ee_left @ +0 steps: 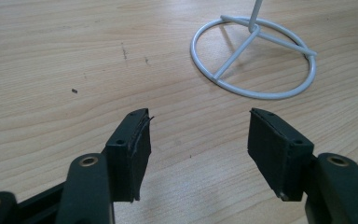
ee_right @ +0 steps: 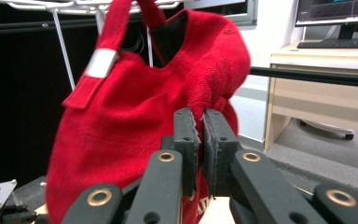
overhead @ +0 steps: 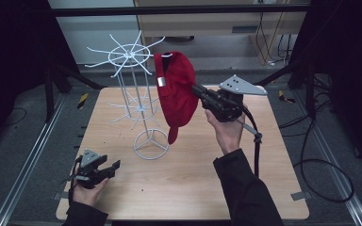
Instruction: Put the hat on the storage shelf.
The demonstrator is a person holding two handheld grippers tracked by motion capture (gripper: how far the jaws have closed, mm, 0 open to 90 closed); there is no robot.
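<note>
A red cap [overhead: 176, 92] hangs by its back strap from an arm of the white wire rack [overhead: 134, 56]; its brim points down. My right gripper [overhead: 195, 89] is raised beside it, shut on the cap's fabric. In the right gripper view the jaws pinch a fold of the red cap [ee_right: 135, 121], and the right gripper [ee_right: 200, 128] shows almost no gap. My left gripper [overhead: 114, 165] rests low near the table's front left corner, open and holding nothing. The left gripper [ee_left: 198, 135] faces the rack's round base [ee_left: 254, 56] across bare wood.
The wooden table [overhead: 188, 183] sits inside a metal frame with rails on both sides. The rack's lower ring of arms [overhead: 136, 107] spreads left of the cap. Black cables [overhead: 320, 165] lie on the floor at the right. A desk [ee_right: 326, 88] stands behind.
</note>
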